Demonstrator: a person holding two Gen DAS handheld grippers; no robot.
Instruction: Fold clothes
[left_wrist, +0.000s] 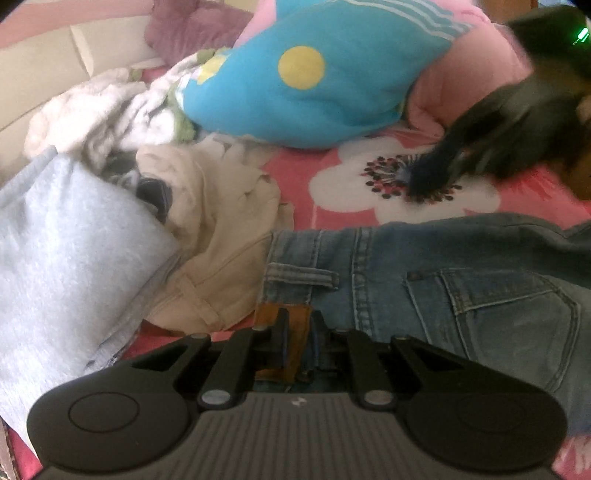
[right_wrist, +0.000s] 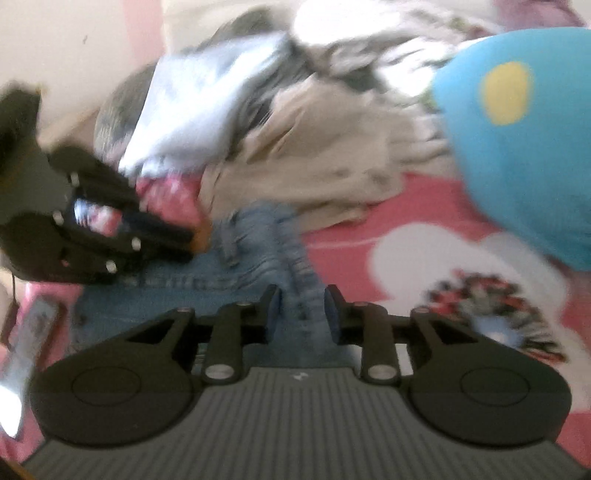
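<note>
Jeans of faded blue denim (left_wrist: 424, 295) lie flat across a pink bedspread printed with large white flowers (left_wrist: 406, 184), waistband end toward the left hand-held gripper (left_wrist: 299, 332). That left hand-held gripper is nearly closed, its pads pinching the waistband right at the brown leather patch (left_wrist: 284, 325), with a belt loop just ahead of its fingertips and a back pocket off to its right. The right hand-held gripper (right_wrist: 303, 314) sits over a bunched ridge of the same denim; its jaws stand a little apart with the fabric running between them, and the blur makes it impossible to tell whether the pads press on the cloth. No earlier view bears on it. From the right wrist camera, the left hand-held gripper appears ahead and to the left, on the patch end of the jeans. Beyond the left hand-held gripper's tips lies a crumpled cream garment (left_wrist: 221, 236), touching the jeans' edge; to its left a pale grey-blue fleece piece (left_wrist: 74, 258), and farther ahead a heap of white and grey clothes (left_wrist: 103, 114). Ahead and to the right rests a bright blue cushion with a yellow dot (left_wrist: 303, 92), against a pink quilted one (left_wrist: 469, 85).
</note>
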